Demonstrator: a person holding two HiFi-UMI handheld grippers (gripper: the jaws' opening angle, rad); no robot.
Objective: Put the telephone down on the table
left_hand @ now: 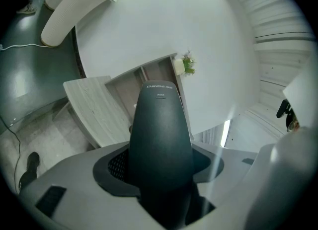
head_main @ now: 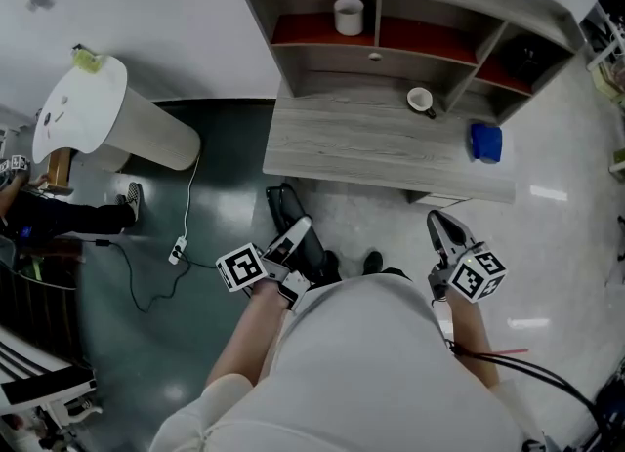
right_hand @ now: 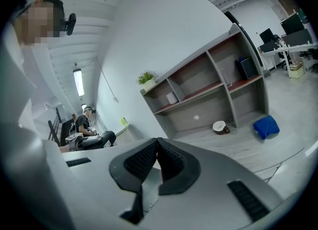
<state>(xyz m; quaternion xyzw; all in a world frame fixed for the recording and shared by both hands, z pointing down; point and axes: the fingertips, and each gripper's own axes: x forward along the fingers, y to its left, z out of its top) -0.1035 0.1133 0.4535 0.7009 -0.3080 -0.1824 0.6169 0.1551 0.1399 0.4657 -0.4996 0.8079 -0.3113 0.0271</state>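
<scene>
**Telephone held short of the table, ready to be set down**

At the left, a power cable (head_main: pixel 161 274) trails across the dark floor. Beside it, the left gripper (head_main: pixel 293 240) has its jaws clamped on the black telephone (head_main: pixel 285 208). In the left gripper view the handset (left_hand: pixel 160 139) fills the gap between the pads and points up toward the shelves (left_hand: pixel 159 75).

The telephone is held in the air close to the person's body, on the near side of the grey wooden table (head_main: pixel 332 138) and not yet over it. The carry looks unfinished and the put-down has not begun.

The next move appears to call for bringing the handset forward over the bare left half of the tabletop, lowering it until it rests flat, and then opening the jaws.

Further right on the table are a cup (head_main: pixel 421 101) and a blue object (head_main: pixel 485 142), both best avoided. At the far right, the right gripper (head_main: pixel 447 235) is empty, its jaws closed together.
</scene>
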